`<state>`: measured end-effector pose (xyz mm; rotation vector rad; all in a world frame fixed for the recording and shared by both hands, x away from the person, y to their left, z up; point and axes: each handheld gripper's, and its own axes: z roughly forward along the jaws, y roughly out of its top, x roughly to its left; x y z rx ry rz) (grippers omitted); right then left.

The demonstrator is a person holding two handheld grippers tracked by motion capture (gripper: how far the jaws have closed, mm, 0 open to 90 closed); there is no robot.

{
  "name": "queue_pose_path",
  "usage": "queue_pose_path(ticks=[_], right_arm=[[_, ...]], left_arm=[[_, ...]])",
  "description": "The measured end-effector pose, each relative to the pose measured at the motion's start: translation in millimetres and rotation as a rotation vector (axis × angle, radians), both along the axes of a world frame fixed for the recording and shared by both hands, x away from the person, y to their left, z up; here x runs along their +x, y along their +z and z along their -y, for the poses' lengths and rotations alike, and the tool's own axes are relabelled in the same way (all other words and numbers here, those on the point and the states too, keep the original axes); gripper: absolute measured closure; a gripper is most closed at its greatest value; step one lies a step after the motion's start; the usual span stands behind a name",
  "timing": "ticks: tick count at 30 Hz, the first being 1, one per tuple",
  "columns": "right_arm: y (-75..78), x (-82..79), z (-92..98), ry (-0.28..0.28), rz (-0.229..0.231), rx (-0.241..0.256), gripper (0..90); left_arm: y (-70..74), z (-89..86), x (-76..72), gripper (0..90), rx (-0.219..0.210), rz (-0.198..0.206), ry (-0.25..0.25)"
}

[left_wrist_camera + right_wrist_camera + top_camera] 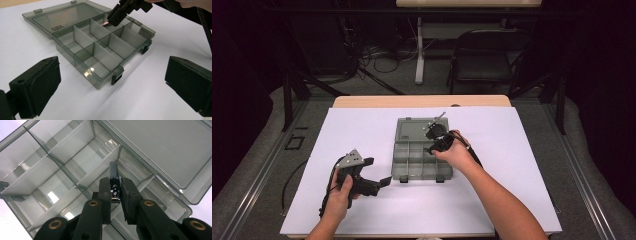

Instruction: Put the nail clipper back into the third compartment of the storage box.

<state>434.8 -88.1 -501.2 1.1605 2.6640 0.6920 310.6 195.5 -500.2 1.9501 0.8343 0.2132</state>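
Smoky clear plastic compartment box (422, 157) lies open mid-table (362, 125) on white paper, where the right tool (115, 192), clamped on a small metal nail clipper (114, 185), dips into a far-row compartment, while the left tool (379, 172) rests nearby, jaws wide apart.

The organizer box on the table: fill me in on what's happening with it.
A person works at a table with a gripper in each hand. The right gripper is shut on a small metal piece, apparently a nail clipper, and holds it over a back compartment of the open, grey clear-plastic organizer box, next to the lid hinge. The compartments in view look empty. The left gripper sits open on the white sheet, left of the box, holding nothing.
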Motion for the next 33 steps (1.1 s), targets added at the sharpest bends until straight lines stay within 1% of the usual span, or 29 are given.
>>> queue_pose_path(ticks=[2, 3, 4, 5, 6, 7, 8, 9, 10, 11, 12, 13, 14, 15, 16, 17, 18, 19, 21, 22, 24, 25, 26, 29, 31, 33], right_arm=[[-1.3, 0.0, -0.6, 0.013, 0.011, -0.001, 79.3], [-1.3, -0.9, -1.4, 0.011, 0.008, -0.007, 79.0], [-1.4, -1.2, -1.5, 0.013, 0.009, -0.013, 74.9], [-1.1, -1.3, -1.3, 0.019, 0.01, -0.007, 67.5], [-0.7, -1.1, -1.1, 0.026, 0.019, 0.002, 63.6], [-0.4, -1.9, -1.3, 0.024, 0.029, 0.006, 62.2], [-0.4, -1.9, -1.3, 0.024, 0.029, 0.006, 62.2], [1.2, -3.6, -0.8, 0.025, 0.047, -0.002, 58.4], [1.2, -3.6, -0.8, 0.025, 0.047, -0.002, 58.4], [1.7, -4.1, 1.0, 0.023, 0.062, 0.013, 53.7], [3.5, -3.8, 3.1, 0.029, 0.059, 0.003, 52.6], [-0.2, -4.0, 3.7, 0.019, 0.107, 0.058, 51.1], [0.8, -4.6, 5.2, 0.019, 0.111, 0.066, 49.1], [0.8, -4.6, 5.2, 0.019, 0.111, 0.066, 49.1], [7.7, -6.1, 9.9, 0.035, 0.073, 0.015, 47.2], [7.7, -6.1, 9.9, 0.035, 0.073, 0.015, 47.2], [8.2, -6.9, 11.8, 0.039, 0.083, 0.015, 46.1], [8.4, -9.0, 14.0, 0.038, 0.107, 0.043, 44.2], [10.3, -10.9, 17.0, 0.038, 0.108, 0.052, 42.8], [9.5, -11.5, 17.9, 0.035, 0.127, 0.076, 42.4], [10.1, -12.1, 19.1, 0.037, 0.132, 0.084, 41.9], [12.1, -14.1, 21.1, 0.035, 0.135, 0.095, 40.8], [12.0, -15.1, 21.8, 0.035, 0.148, 0.112, 40.4], [14.6, -17.7, 23.7, 0.049, 0.148, 0.106, 40.1], [15.7, -22.4, 25.1, 0.055, 0.169, 0.128, 39.8], [16.9, -23.6, 26.0, 0.061, 0.167, 0.125, 39.7]], left_arm=[[-0.4, 0.1, 0.1, 0.4, -0.005, -0.001, -0.002], [-0.3, 0.0, 0.1, 0.4, -0.003, 0.001, -0.002], [-0.1, 0.1, 0.0, 0.4, 0.0, 0.0, -0.001], [0.1, 0.0, 0.0, 0.4, 0.002, -0.001, -0.002], [0.1, 0.0, 0.0, 0.4, 0.002, -0.001, -0.002], [0.1, 0.0, 0.0, 0.4, 0.002, -0.001, -0.002], [-0.1, 0.1, -0.1, 0.4, 0.0, 0.0, -0.002], [-0.2, 0.2, -0.1, 0.4, -0.002, -0.002, 0.001], [-0.2, 0.2, -0.1, 0.4, -0.002, -0.002, 0.001], [-0.3, 0.1, 0.1, 0.4, -0.005, -0.003, -0.001], [-0.5, 0.1, 0.3, 0.4, -0.003, -0.002, -0.002], [-0.6, 0.2, 0.2, 0.4, 0.0, -0.004, 0.001], [-0.6, 0.2, 0.2, 0.4, 0.0, -0.004, 0.001], [-0.9, 0.1, 0.6, 0.4, 0.003, -0.004, -0.002], [-1.3, 0.1, 0.9, 0.4, 0.005, -0.007, -0.003], [-1.8, 0.2, 1.2, 0.4, 0.005, -0.008, -0.003], [-2.3, 0.6, 1.2, 0.4, 0.003, -0.012, 0.002], [-3.0, 0.8, 1.6, 0.4, 0.004, -0.017, 0.006], [-3.0, 0.4, 1.9, 0.4, 0.003, -0.019, 0.006], [-2.8, 0.2, 2.0, 0.4, 0.003, -0.019, 0.006], [-2.7, 0.1, 1.9, 0.4, 0.001, -0.021, 0.01], [-2.8, 0.0, 2.0, 0.4, 0.0, -0.022, 0.01], [-2.9, 0.1, 2.0, 0.4, 0.0, -0.022, 0.01], [-2.8, 0.0, 2.1, 0.4, 0.0, -0.024, 0.009], [-2.7, 0.1, 2.1, 0.4, 0.0, -0.026, 0.01], [-2.7, 0.2, 2.2, 0.4, -0.002, -0.028, 0.011]])
